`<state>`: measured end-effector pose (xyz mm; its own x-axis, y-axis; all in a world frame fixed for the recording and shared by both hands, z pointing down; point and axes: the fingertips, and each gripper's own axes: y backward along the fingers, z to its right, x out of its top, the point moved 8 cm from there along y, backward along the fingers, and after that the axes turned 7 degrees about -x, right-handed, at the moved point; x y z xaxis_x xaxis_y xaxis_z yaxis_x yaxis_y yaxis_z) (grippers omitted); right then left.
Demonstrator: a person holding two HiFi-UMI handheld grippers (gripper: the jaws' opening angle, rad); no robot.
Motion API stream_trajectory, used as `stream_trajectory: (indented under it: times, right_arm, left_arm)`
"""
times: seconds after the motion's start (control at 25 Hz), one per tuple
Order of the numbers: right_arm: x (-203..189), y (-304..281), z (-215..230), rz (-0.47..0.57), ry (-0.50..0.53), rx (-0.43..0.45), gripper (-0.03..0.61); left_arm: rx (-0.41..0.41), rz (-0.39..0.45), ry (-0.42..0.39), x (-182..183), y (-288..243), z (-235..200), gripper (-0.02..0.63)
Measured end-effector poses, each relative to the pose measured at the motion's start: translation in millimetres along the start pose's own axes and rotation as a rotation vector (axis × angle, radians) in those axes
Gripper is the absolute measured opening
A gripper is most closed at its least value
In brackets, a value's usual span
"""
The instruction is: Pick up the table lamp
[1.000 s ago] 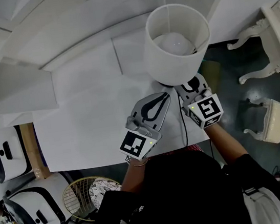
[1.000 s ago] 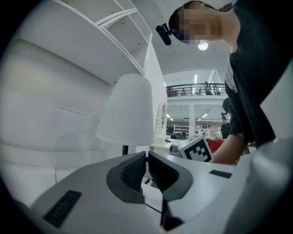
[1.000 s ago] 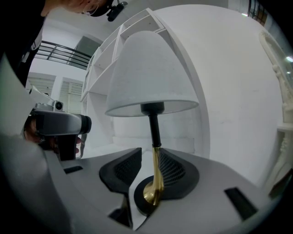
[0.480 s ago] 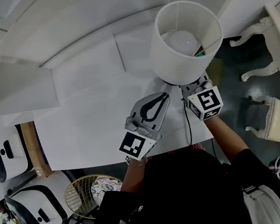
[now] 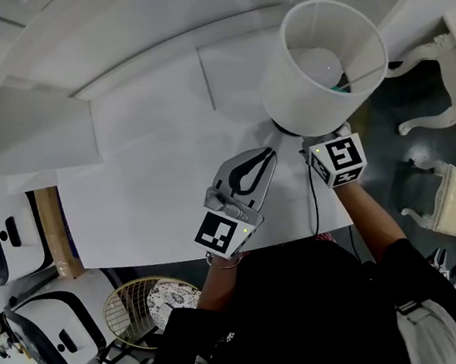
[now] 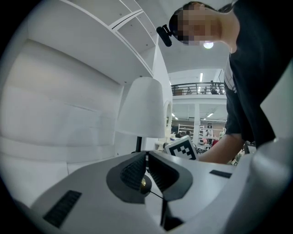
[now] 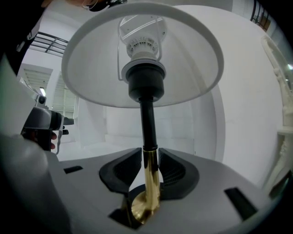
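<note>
My right gripper [image 7: 150,161] clamps the lamp [image 5: 318,72] by its stem, pointing about level. My left gripper [image 6: 146,156] is clenched empty beside it.

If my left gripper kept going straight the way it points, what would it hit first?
Most likely the table lamp's dark stem, below the white shade, which stands dead ahead of the shut left gripper. The right gripper, clamped on that stem, is just to the side; depth is unclear.

At right edge of table [image 5: 154,196], the lamp [image 5: 315,81]; left gripper [image 5: 273,152] just left of it.
</note>
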<state>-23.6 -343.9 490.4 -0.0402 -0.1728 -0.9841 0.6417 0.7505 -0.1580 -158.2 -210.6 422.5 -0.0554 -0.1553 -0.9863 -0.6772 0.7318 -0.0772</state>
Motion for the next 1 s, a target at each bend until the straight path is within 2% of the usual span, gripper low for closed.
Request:
stream_trajectory:
  times: [0.4,0.6,0.68,0.8,1.0]
  right_arm:
    - [2,-10,1,0.0,0.015,-0.021,0.104]
    - [9,-14,1,0.051,0.051,-0.045,0.103]
    - [11,-16,1,0.06,0.061,-0.04,0.09]
    - [12,-17,-3,0.071,0.072,-0.035,0.031]
    - [13,-16,-3,0.075,0.075,-0.037,0.026]
  left_arm:
    - [0.015,-0.003,0.003,-2,8,-1,0.014]
    - [0.038,0.004,0.02,-4,13,-5,0.014]
    - [0.043,0.003,0.023,-5,15,-5,0.014]
    - [0.04,0.005,0.019,-5,15,-5,0.014]
    - [0.041,0.004,0.021,-6,16,-6,0.014]
